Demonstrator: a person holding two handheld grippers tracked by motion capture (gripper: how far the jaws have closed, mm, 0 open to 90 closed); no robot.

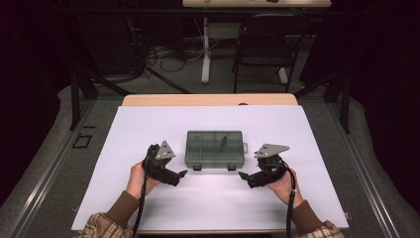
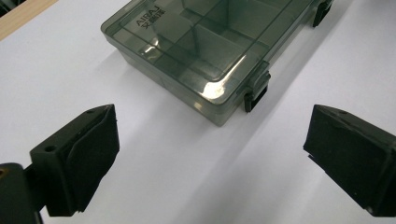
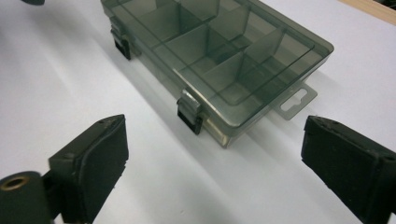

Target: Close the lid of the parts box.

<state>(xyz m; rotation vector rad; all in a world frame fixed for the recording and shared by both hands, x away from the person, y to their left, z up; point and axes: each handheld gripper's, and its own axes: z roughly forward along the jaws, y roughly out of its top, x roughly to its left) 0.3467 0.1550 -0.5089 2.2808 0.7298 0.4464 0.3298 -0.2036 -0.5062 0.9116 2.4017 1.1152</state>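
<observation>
Tabletop [image 1: 148, 198]: white sheet over wood, dark room behind, one chair [image 1: 262, 44] beyond.
Box [image 1: 214, 148]: one smoky plastic compartment box, lid down, two latches [image 3: 189, 112] facing the person, lying mid-tabletop between both tools.
Left hand-held gripper [image 1: 181, 174]: jaws spread, nothing between, near box's front-left corner.
Right hand-held gripper [image 1: 243, 176]: likewise spread, empty, near front-right corner.

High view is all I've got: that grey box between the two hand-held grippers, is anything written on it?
Observer: Yes. The left gripper view shows raised lettering near one corner of the box.
Operator: Is either one holding anything?
Observer: No. The left hand-held gripper and the right hand-held gripper stand open, with bare white table between the jaws.
Operator: Anything at the box's end?
Observer: A clear hang tab with a slot sticks out there.
</observation>
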